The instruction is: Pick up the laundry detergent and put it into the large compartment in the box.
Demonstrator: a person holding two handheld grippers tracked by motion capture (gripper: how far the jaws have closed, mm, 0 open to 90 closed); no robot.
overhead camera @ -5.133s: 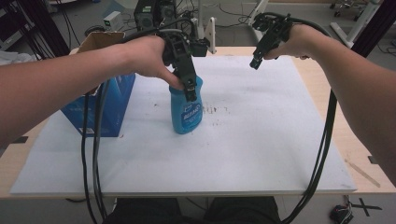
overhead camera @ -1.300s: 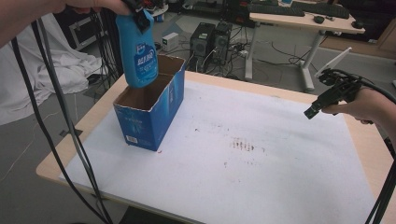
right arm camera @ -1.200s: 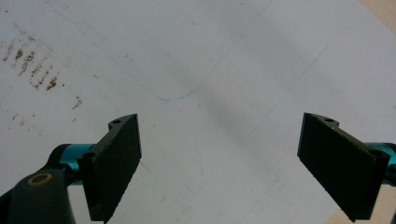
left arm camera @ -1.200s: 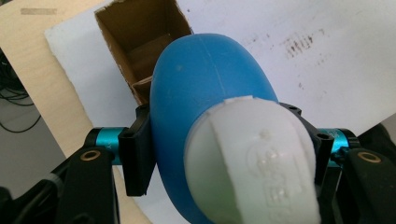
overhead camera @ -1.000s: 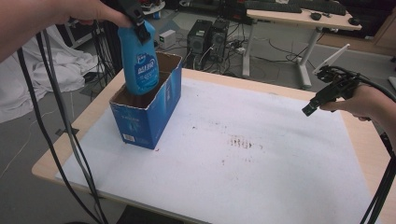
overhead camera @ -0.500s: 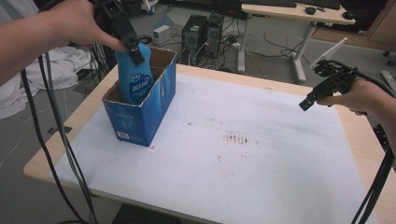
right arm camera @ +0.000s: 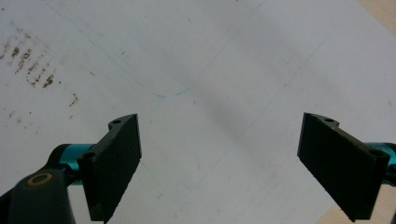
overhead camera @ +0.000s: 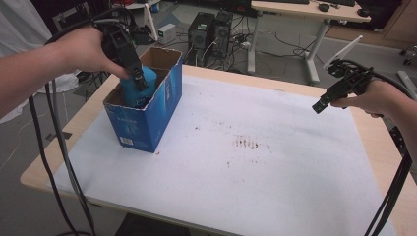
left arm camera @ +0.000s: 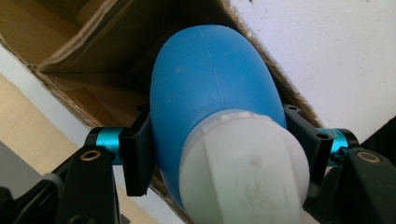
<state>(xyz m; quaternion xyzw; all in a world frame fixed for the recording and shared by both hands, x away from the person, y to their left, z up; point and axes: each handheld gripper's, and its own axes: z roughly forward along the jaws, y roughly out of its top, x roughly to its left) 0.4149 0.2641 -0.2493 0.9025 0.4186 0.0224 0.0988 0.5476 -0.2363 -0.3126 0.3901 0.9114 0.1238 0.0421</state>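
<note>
From the high view, the left gripper (overhead camera: 133, 73) held a blue bottle (overhead camera: 134, 90) by its upper part, most of the bottle already sunk inside the open blue cardboard box (overhead camera: 147, 115) at the table's (overhead camera: 388, 152) left end, apparently so it could be stood on the box floor. The right gripper (overhead camera: 322, 104) hung idle in the air well to the right of the box, over the white table cover (overhead camera: 255, 167) with its brown stains (overhead camera: 246, 143). Beyond the box stood desks and computer towers (overhead camera: 212, 30), none of them in the way.

From the left gripper view, both jaws pressed the bottle's sides just below its white cap (left arm camera: 245, 170), a grip high enough to keep the gripper (left arm camera: 219, 158) above the rim. The brown inner walls of the box (left arm camera: 88, 60) closed tightly around the bottle (left arm camera: 210, 88), leaving little room for a tilt.

From the right gripper view, the right gripper (right arm camera: 219, 163) stood with its jaws wide apart and empty, over the bare cover (right arm camera: 210, 60).
</note>
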